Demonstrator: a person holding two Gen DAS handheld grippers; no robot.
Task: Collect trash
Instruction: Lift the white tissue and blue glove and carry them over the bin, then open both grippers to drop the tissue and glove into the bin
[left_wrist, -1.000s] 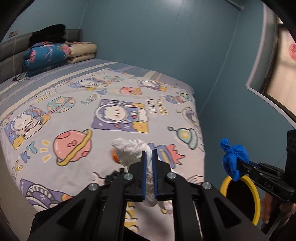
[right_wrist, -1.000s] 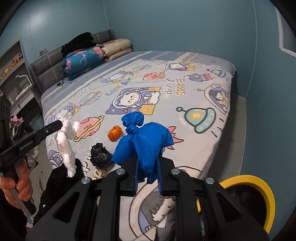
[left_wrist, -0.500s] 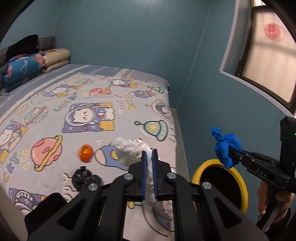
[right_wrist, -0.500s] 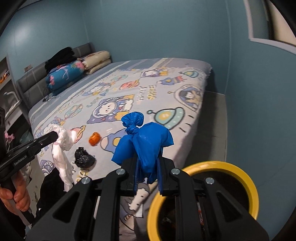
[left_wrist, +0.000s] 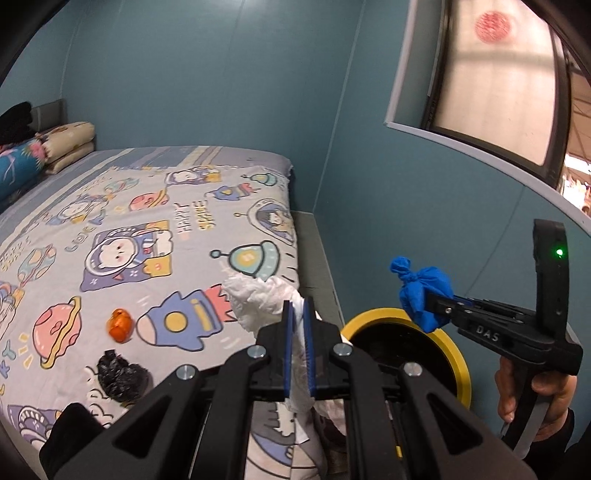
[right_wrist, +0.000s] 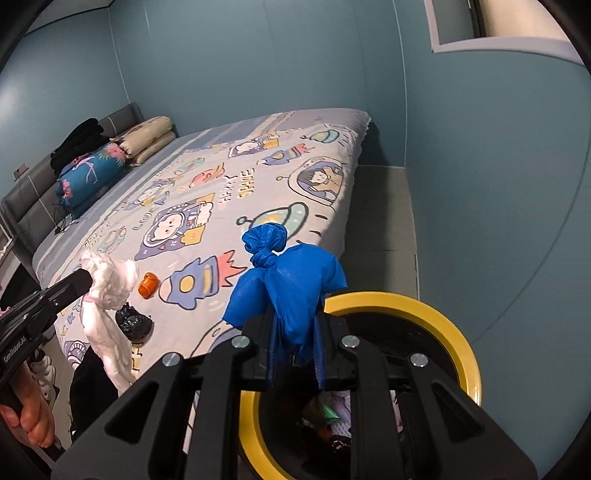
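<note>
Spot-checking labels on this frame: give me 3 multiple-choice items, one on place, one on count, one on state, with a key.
1. Where is the bin?
A. on the bed
B. on the floor past the bed's corner
C. on the window sill

2. How many loose pieces of trash lie on the bed?
A. none
B. two
C. five

3. What is the right gripper doing?
A. standing open and empty
B. clamped on a knotted blue bag
C. clamped on white tissue

Key:
1 B: its yellow rim sits low beside the mattress corner.
2 B: an orange piece and a black wad rest on the sheet.
3 B: the blue bag sticks up from its shut jaws; the white tissue is in the left gripper.
</note>
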